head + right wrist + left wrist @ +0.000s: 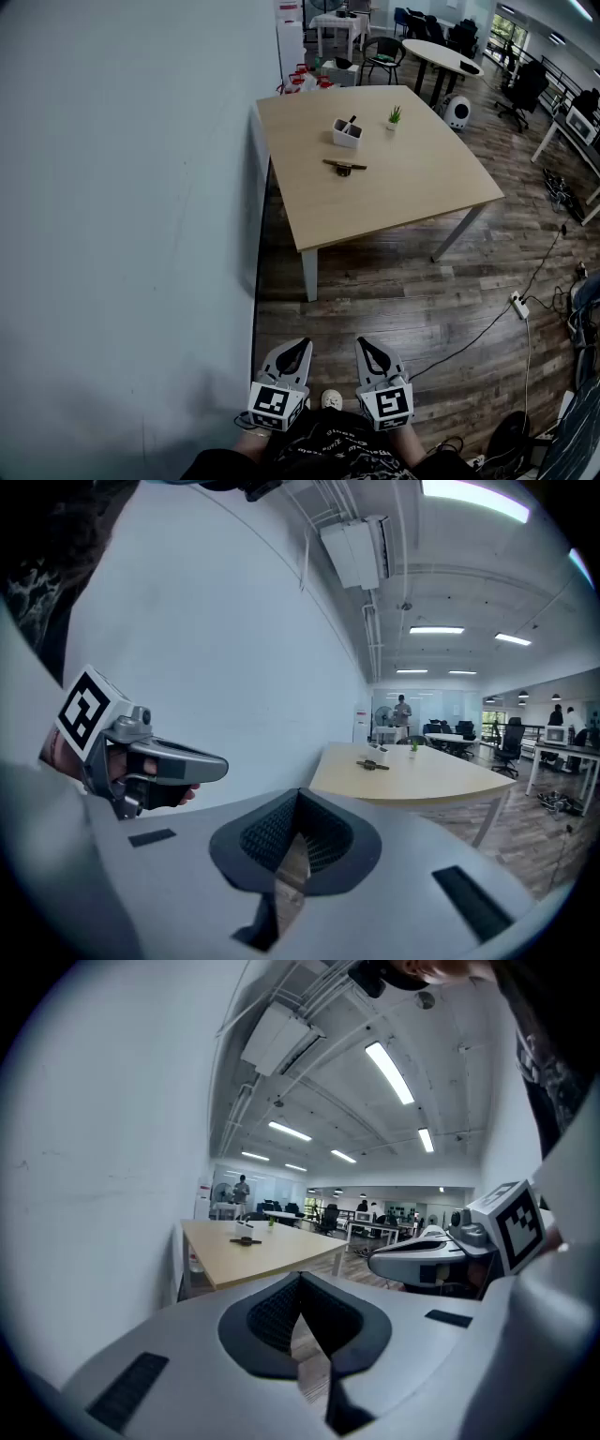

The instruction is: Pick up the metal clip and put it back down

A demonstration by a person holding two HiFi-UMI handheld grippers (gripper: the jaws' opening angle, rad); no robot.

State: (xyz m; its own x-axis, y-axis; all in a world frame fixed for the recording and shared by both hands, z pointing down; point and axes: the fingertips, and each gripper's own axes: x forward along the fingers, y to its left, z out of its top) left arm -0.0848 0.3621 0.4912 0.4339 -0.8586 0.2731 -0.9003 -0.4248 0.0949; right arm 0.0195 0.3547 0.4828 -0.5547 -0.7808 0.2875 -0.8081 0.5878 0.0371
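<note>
The metal clip (344, 166) is a dark, flat piece lying near the middle of a light wooden table (412, 187), far ahead of me. Both grippers hang close to my body, well short of the table. My left gripper (297, 346) and right gripper (367, 343) are side by side, shut and empty, pointing toward the table. In the left gripper view the jaws (300, 1283) meet, with the clip (246, 1240) small in the distance. The right gripper view shows its jaws (298, 799) closed, and the clip (373, 765) far off on the table.
A white holder (347, 132) and a small potted plant (395, 116) stand behind the clip. A plain wall (122, 187) runs along my left. Wood floor lies between me and the table, with a cable and power strip (517, 303) at right. Office desks and chairs stand beyond.
</note>
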